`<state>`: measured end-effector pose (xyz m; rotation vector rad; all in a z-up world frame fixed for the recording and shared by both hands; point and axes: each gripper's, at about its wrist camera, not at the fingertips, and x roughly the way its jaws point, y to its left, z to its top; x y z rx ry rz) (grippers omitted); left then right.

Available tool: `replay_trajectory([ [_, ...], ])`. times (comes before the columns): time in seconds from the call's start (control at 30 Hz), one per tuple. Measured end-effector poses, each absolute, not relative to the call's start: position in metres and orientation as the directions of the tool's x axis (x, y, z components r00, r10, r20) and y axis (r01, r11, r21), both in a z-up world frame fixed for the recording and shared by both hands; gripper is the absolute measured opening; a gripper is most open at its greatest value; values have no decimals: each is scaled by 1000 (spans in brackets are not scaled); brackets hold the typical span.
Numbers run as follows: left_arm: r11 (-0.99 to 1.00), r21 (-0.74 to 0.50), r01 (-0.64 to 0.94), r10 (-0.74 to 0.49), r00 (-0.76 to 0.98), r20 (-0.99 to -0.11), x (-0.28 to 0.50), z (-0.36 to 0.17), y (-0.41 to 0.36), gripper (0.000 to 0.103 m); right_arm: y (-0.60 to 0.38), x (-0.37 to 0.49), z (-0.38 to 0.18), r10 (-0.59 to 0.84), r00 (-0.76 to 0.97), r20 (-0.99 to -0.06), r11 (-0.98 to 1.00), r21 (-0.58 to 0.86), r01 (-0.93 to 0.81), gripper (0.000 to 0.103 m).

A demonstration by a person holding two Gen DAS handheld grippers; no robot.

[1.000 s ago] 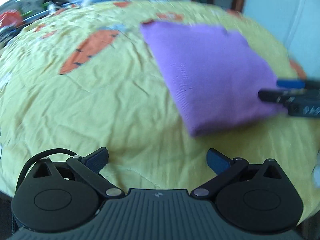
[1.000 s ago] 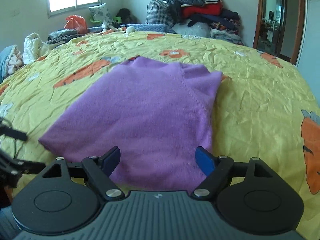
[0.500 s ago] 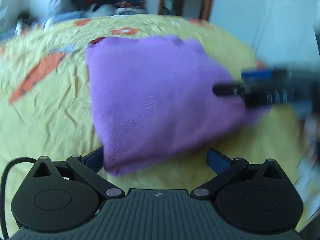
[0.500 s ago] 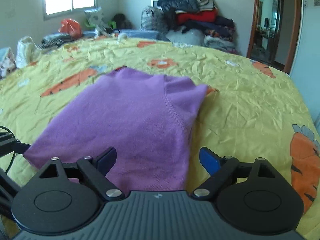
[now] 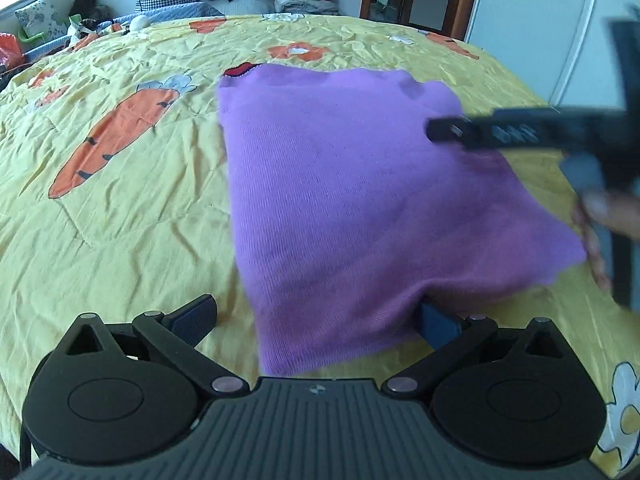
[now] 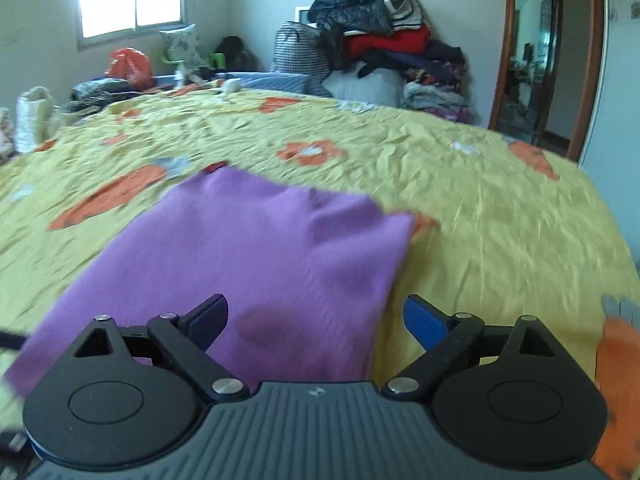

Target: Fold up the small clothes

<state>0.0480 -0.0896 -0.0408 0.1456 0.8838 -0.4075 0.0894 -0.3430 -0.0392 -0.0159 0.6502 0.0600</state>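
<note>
Sweater [image 5: 360, 200] lies folded mid-bed [image 5: 120, 240]. We have left gripper [image 5: 316, 320] and right gripper [image 6: 316, 320] both wide, straddling its near corners. Risk: pinching only the top layer, so the fold peels open on lifting.

Soft purple knitted sweater [image 5: 360, 208] lying on wrinkly yellow cotton bedsheet [image 5: 132, 240]; matt black plastic left gripper [image 5: 316, 320] showing ridges.
</note>
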Motion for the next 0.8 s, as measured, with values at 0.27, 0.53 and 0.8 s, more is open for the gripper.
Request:
replay_trajectory([
  [0.27, 911, -51, 408, -293, 556, -778, 51, -46, -90, 103, -368, 129, -55, 121, 710, -693, 987, 160, -12, 103],
  [0.53, 916, -46, 398, -288, 574, -766, 41, -49, -82, 103, -373, 11, -61, 116, 700, -705, 984, 178, 17, 103],
  [0.8, 952, -17, 305, -211, 616, -759, 9, -50, -51, 103, -349, -62, -68, 53, 718, -694, 998, 68, -9, 103],
])
